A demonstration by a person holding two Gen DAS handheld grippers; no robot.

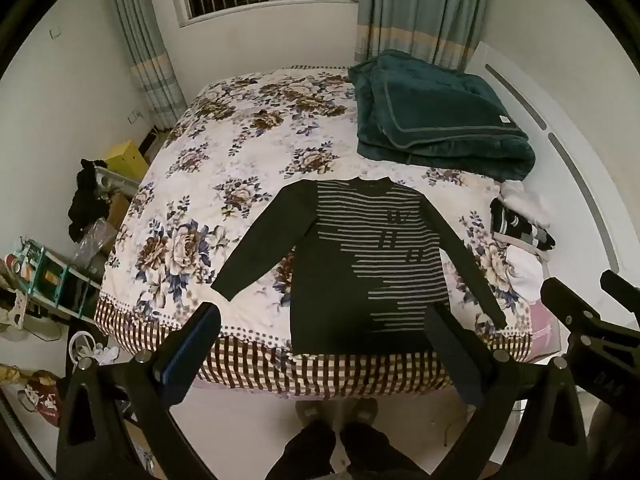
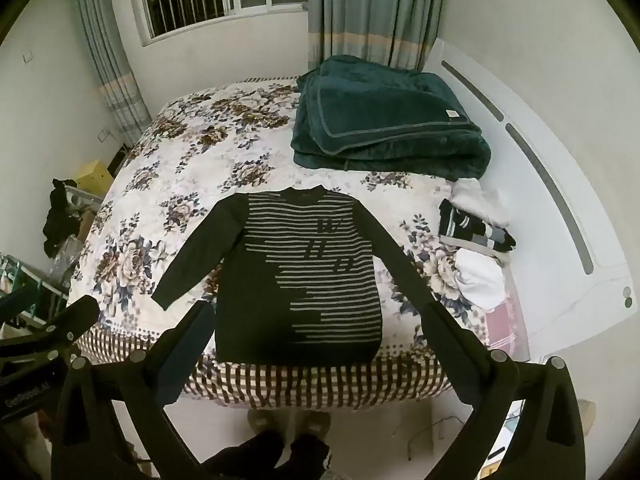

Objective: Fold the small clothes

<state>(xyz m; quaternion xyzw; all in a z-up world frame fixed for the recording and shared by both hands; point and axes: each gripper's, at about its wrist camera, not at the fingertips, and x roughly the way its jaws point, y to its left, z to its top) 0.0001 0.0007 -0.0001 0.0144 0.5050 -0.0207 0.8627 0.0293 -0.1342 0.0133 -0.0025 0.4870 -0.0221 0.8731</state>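
A dark long-sleeved sweater with grey horizontal stripes [image 1: 360, 256] is lying flat and face up at the lower centre of both views, near the front edge of the bed with the floral quilt [image 1: 224, 168], its hem toward the bottom of the frame and both sleeves spread out to the sides. No fold is showing on it, so by my reading the folding of this piece is only just beginning. The left gripper [image 1: 320, 356] and the right gripper [image 2: 316, 352] are hovering above the hem edge, fingers spread wide apart and holding nothing. At the right of the frame a small heap of black-and-white and white clothes [image 2: 476, 236] is waiting, seemingly unfolded. A folded dark green plush blanket [image 2: 384, 120] is sitting at the upper right.
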